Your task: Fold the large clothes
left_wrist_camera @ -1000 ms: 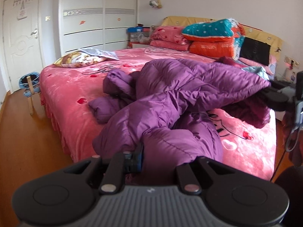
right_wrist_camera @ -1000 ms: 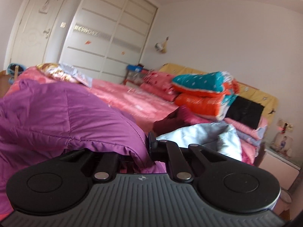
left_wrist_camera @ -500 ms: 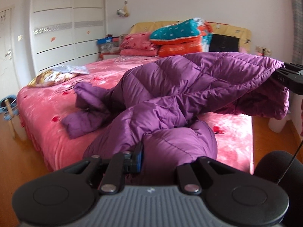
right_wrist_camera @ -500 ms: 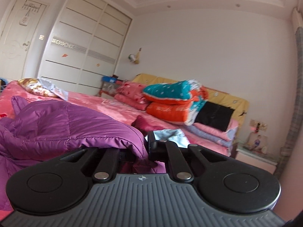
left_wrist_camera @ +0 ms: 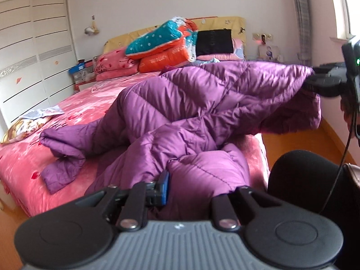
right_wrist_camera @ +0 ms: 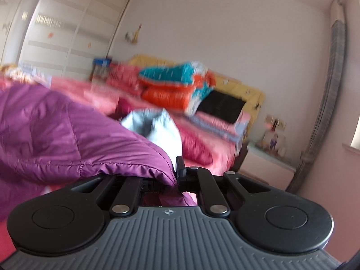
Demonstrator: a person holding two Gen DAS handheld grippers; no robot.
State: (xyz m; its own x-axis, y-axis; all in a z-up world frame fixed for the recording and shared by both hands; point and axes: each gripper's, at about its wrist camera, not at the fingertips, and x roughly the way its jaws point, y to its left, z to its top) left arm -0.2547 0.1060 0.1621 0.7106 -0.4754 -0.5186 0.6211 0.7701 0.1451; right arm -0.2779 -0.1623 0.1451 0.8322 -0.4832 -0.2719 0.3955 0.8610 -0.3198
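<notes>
A bed with a pink fleece cover [left_wrist_camera: 94, 103] fills the room. At the bed's headboard end lies a folded teal and orange quilt [left_wrist_camera: 164, 42], with a flat black bag [left_wrist_camera: 213, 41] just beside it. A white panelled wardrobe [left_wrist_camera: 33, 51] stands beyond the bed's far side. A printed pillow [left_wrist_camera: 21, 124] rests near the bed's foot corner.

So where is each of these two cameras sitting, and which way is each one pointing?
Left wrist view: rides the left claw, looking along it over the purple down coat on the pink bed to the headboard; the right claw and a dark-clothed bit of the person show at right.
Right wrist view: rides the right claw, shut on the coat's edge, facing the headboard and nightstand.
Shared: coat, bed, teal-and-orange quilts, wardrobe.
</notes>
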